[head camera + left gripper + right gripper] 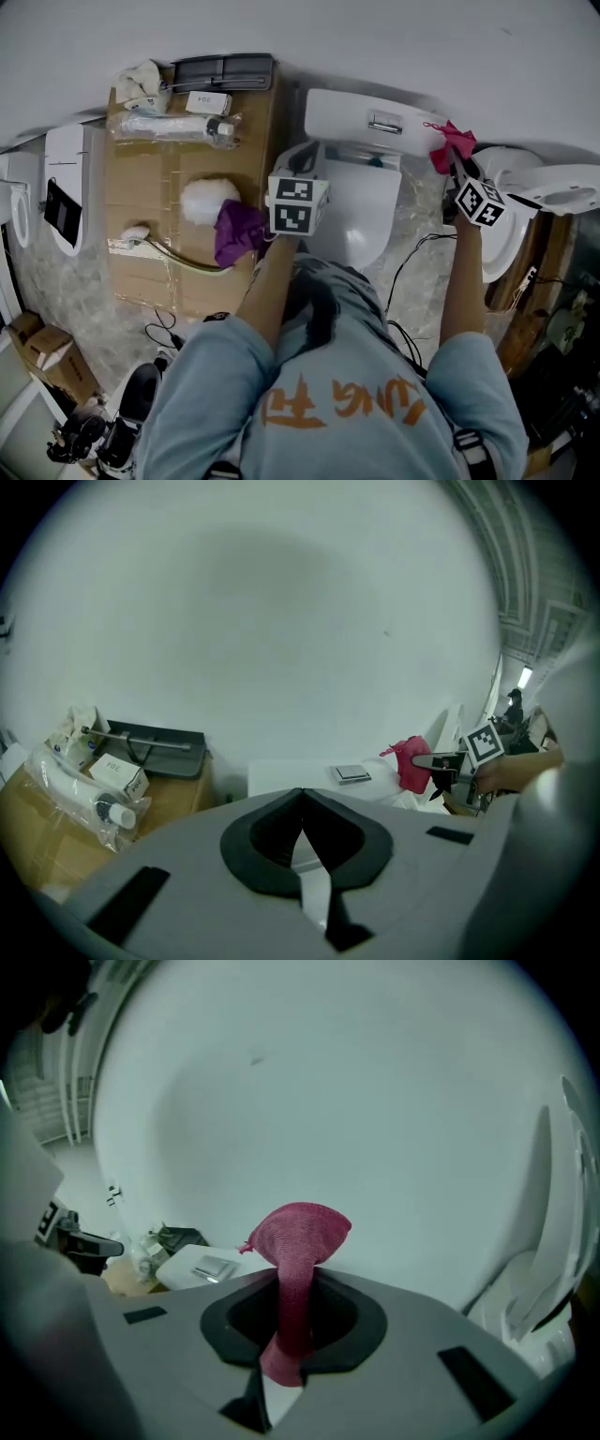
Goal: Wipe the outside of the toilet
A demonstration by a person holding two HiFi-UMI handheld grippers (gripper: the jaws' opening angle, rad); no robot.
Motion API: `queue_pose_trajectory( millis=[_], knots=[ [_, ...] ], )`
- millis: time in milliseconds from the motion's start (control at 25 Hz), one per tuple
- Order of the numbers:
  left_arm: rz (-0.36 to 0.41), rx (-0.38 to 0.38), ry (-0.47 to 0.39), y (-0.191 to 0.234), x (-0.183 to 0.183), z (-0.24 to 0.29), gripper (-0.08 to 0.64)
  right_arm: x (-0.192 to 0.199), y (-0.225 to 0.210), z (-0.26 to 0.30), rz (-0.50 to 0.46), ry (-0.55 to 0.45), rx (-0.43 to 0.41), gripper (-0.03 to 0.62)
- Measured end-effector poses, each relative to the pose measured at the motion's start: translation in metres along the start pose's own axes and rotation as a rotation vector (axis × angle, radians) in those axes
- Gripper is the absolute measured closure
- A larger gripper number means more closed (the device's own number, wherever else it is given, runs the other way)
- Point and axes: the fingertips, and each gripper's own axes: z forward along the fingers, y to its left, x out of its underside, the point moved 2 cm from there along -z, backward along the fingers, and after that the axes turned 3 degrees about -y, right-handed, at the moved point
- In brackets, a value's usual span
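The right gripper was clamped tight on a pink cloth, whose loose end bunched out ahead of the jaws, likely so that fabric and not metal would meet the porcelain. It hung at the right end of the tank of the toilet. The left gripper, jaws together on nothing, hovered over the lid's left side, seemingly out of the cloth's way
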Motion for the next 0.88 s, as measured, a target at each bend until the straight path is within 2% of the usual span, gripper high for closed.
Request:
queue_pose_trajectory(
  millis=[240, 400, 520, 720, 880],
  knots=[
    [-0.012, -0.032, -0.005, 0.004, 0.003, -0.016, 0.535, -0.025, 0.099, 0.006, -0.111, -0.07, -0.23, 0.526],
    [-0.026, -0.059, -0.023, 0.01, 0.003, -0.023, 0.535, -0.029, 0.18, 0.025, -0.201, -0.066, -0.411, 0.526],
    [-0.034, -0.073, -0.024, 0.016, 0.006, -0.028, 0.535, -0.023, 0.235, 0.041, -0.25, -0.048, -0.509, 0.526],
    [-0.053, -0.098, -0.029, 0.029, 0.011, -0.035, 0.535, -0.014, 0.302, 0.071, -0.313, -0.016, -0.609, 0.525],
    [-0.069, -0.117, -0.034, 0.034, 0.013, -0.039, 0.535, 0.002, 0.325, 0.091, -0.394, 0.037, -0.623, 0.525]
  ],
)
